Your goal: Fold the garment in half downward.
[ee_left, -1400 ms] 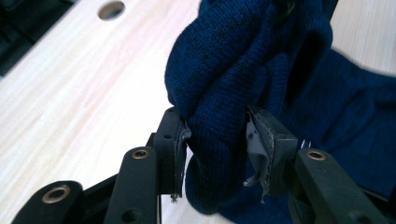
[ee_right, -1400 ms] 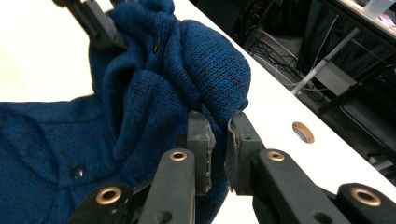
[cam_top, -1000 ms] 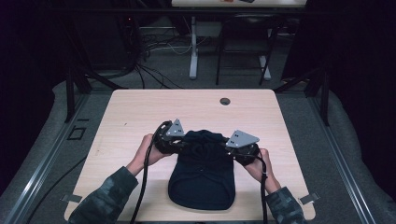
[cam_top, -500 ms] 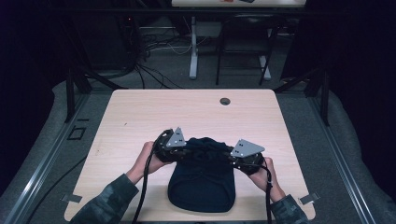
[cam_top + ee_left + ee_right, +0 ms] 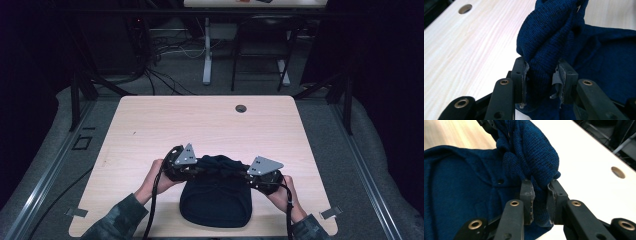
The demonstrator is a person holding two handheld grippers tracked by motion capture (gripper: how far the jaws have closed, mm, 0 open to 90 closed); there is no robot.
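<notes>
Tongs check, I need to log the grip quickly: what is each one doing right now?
Left tongs: closed on a bunched fold of the dark blue knit garment.
Right tongs: closed on another fold of the same garment.

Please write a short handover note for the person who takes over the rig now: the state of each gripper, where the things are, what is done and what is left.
Left gripper: shut on a bunched fold of the dark blue knit garment.
Right gripper: shut on another fold of it.
Garment: near edge of the table, its far edge lifted between the grippers, the rest lying flat.
Done: both grips taken.
Left: probably finishing the fold and letting go.
</notes>
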